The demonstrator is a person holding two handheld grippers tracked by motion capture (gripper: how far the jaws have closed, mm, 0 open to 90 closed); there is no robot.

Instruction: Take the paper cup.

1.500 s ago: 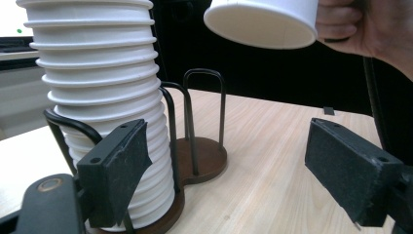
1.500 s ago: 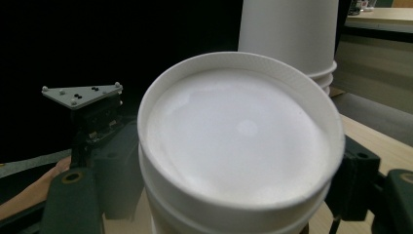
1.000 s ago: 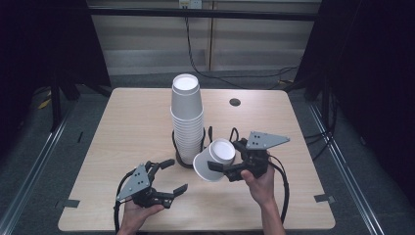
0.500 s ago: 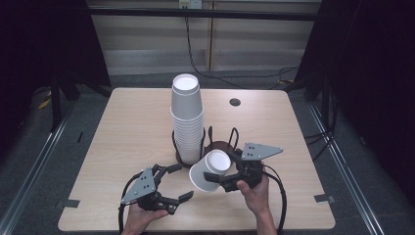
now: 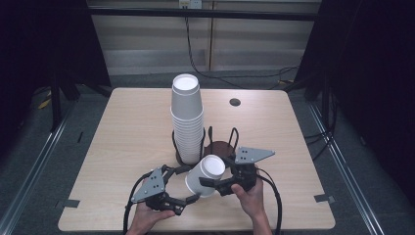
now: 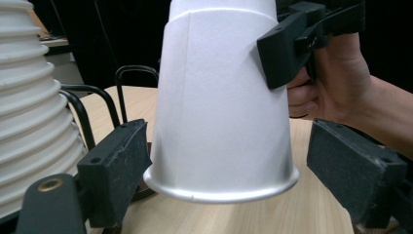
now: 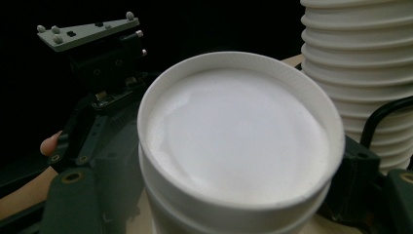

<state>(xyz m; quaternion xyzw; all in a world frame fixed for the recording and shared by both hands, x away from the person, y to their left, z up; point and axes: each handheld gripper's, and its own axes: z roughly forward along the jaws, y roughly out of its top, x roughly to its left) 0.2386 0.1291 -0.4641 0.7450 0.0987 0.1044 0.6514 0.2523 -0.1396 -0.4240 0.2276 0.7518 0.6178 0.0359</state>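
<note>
A tall stack of upturned white paper cups [image 5: 186,117] stands in a black wire holder [image 5: 233,137] at the table's middle. My right gripper [image 5: 211,182] is shut on a single white cup [image 5: 205,174], held base-up and tilted just in front of the holder. In the right gripper view the cup's base [image 7: 238,136] sits between my jaws. My left gripper [image 5: 183,187] is open, its jaws on either side of the cup's rim. In the left gripper view the cup [image 6: 219,112] hangs between the pads [image 6: 117,170]; the left pad is close to the rim, the right pad stands apart.
The wooden table [image 5: 122,122] has a small dark round hole [image 5: 235,102] at the back right. The stack [image 6: 29,97] rises just left of my left jaws. The holder's brown base [image 5: 220,147] lies beside the stack. Cables trail from both grippers toward the near edge.
The right gripper has carried the cup down and left, toward the near edge. The left gripper has moved right, so its open jaws now flank the cup's rim.
</note>
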